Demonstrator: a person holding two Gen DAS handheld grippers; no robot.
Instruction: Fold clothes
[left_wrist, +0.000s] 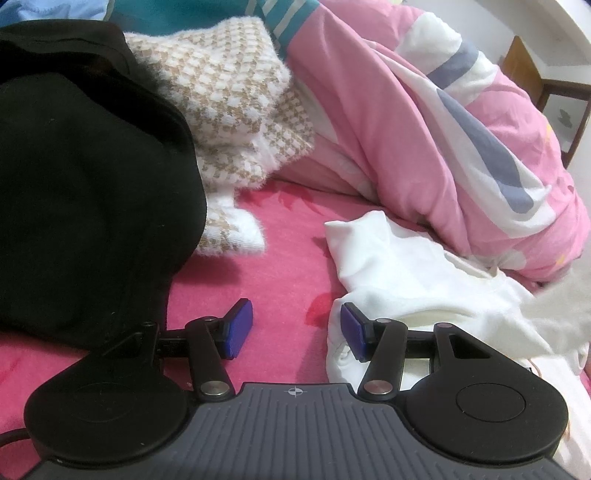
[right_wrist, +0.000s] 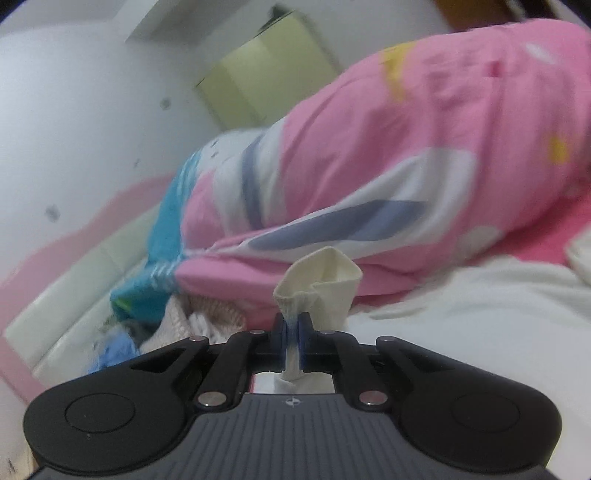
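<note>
A hot-pink bed sheet (left_wrist: 288, 266) with darker leaf prints is seen under everything. A plain black garment (left_wrist: 85, 192) is piled beside a fuzzy tan-and-white houndstooth sweater (left_wrist: 229, 110). The white garment (left_wrist: 406, 280) is unpatterned. The quilt (left_wrist: 443, 129) is done in pale pink with white and grey-blue shapes, plus yellow bits.

L gripper (left_wrist: 295, 328): jaws apart, nothing between the blue pads (left_wrist: 240, 326), tilted down a bit, low over the bed surface; its right pad sits at the edge of white cloth, contact unclear. R gripper (right_wrist: 291, 332): jaws nearly together, pinched on a white garment cuff (right_wrist: 317, 277) that sticks up past the fingertips. R view blurred. No hands or sleeves visible.
</note>
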